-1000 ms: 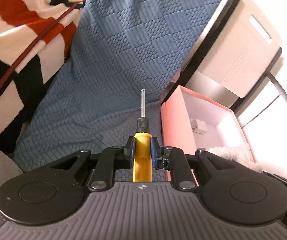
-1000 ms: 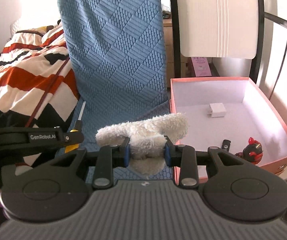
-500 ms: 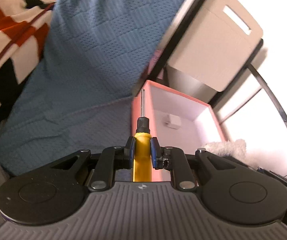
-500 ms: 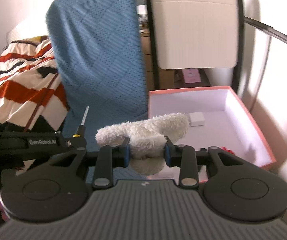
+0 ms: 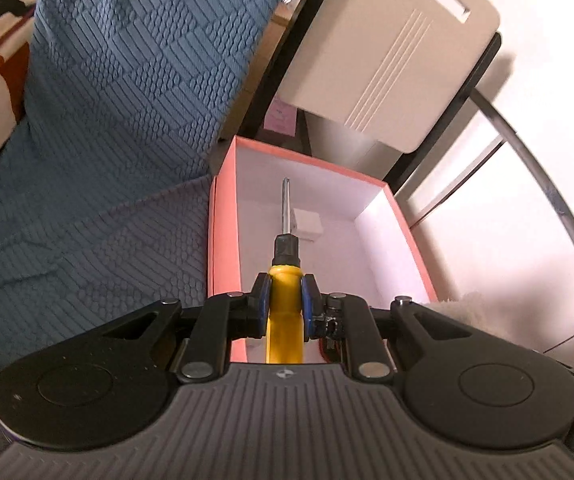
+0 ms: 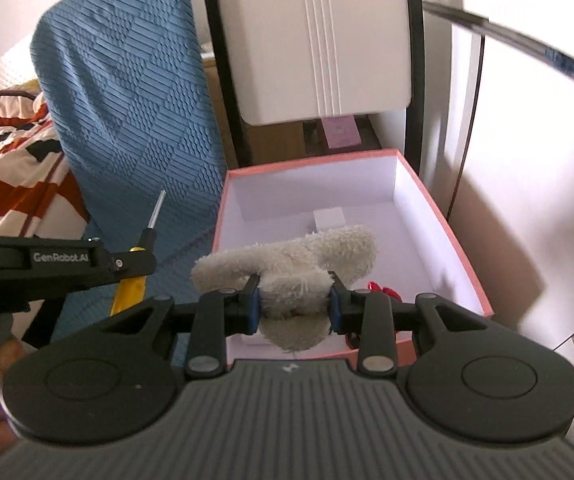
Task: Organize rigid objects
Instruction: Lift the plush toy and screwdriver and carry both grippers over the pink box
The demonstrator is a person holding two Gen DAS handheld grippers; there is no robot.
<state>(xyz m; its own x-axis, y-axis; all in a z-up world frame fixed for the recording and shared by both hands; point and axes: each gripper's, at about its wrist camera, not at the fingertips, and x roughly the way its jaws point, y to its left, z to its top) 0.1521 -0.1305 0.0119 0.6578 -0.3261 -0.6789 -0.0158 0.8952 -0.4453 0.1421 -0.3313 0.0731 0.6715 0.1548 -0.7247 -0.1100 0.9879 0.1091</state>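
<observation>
My left gripper (image 5: 285, 300) is shut on a yellow-handled screwdriver (image 5: 285, 280) whose shaft points over the open pink box (image 5: 223, 240). My right gripper (image 6: 293, 300) is shut on a white plush toy (image 6: 287, 256) held above the near part of the same pink box (image 6: 439, 216). A small white block (image 5: 307, 224) lies on the box floor; it also shows in the right wrist view (image 6: 329, 216). A red toy (image 6: 383, 290) lies in the box, mostly hidden behind my right gripper. The left gripper with the screwdriver (image 6: 143, 256) shows at the left of the right wrist view.
The box sits beside a blue quilted cushion (image 5: 107, 120) that leans up behind it. A white chair back with a black frame (image 6: 319, 40) stands behind the box. A striped red, white and black blanket (image 6: 7, 160) lies to the left.
Both grippers have swung right toward the pink box. The screwdriver tip went from over the blue cushion to over the box. The plush toy now hangs over the box.
</observation>
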